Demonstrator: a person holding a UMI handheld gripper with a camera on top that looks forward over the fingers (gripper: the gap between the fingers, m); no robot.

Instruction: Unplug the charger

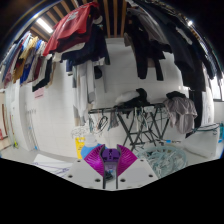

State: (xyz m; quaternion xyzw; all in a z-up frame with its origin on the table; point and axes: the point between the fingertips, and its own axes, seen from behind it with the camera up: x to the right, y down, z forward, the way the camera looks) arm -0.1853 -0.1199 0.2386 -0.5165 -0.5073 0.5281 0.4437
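— Clerk: Though the entry is headed "charger", no plug, cable or socket can be made out; its place cannot be told. What is listed at the near end?

— Keeper: Item one, the gripper (110,158), low and central. Its purple pads (96,158) show as two angled patches set near each other. Whether the jaws are spread or pressed together cannot be told, and nothing can be seen held in them.

— Clerk: Just beside it?

— Keeper: Item two, a small yellow object (79,148), just beyond the pads on the left side. Item three, a clear crinkled plastic object (165,160) on the right side. Both are too small to identify. A pale counter (40,160) lies to the left.

— Clerk: And beyond?

— Keeper: Item four, a folding drying rack (140,125) draped with dark and grey garments, standing before a white wall (70,100). Item five, hanging clothes (75,30) overhead: red and dark pieces in a row.
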